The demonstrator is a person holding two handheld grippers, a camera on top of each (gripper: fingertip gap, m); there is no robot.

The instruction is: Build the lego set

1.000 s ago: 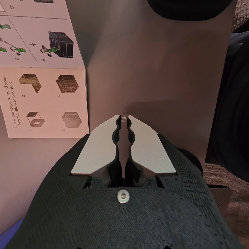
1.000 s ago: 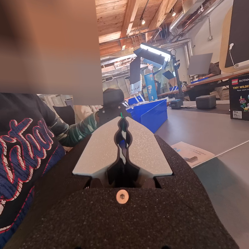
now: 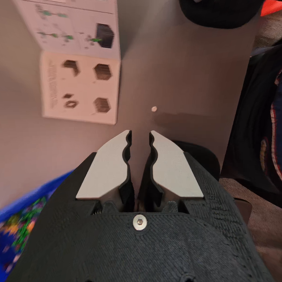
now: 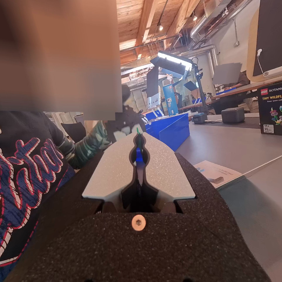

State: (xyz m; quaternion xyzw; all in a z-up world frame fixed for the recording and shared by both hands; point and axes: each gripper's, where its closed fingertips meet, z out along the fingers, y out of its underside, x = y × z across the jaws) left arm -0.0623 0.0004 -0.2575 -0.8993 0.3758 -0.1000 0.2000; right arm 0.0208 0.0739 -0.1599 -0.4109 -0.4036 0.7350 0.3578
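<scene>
A: In the left wrist view, what lies on the left?

B: A blue bin of mixed coloured pieces fills the lower left corner, blurred. Above it, in the upper left, the instruction sheet lies flat on the grey table.

A: And the left gripper?

B: It sits at centre frame, its jaws apart with nothing between them. A small pale round piece lies on the table just beyond and slightly right of its tips, untouched.

A: The right wrist view?

B: A person's printed dark shirt fills the left. At centre, the right gripper has its jaws together, clamped on a thin green stem that pokes out above the tips. To the right stand a blue bin and, at the right edge, the dark set box.
</scene>
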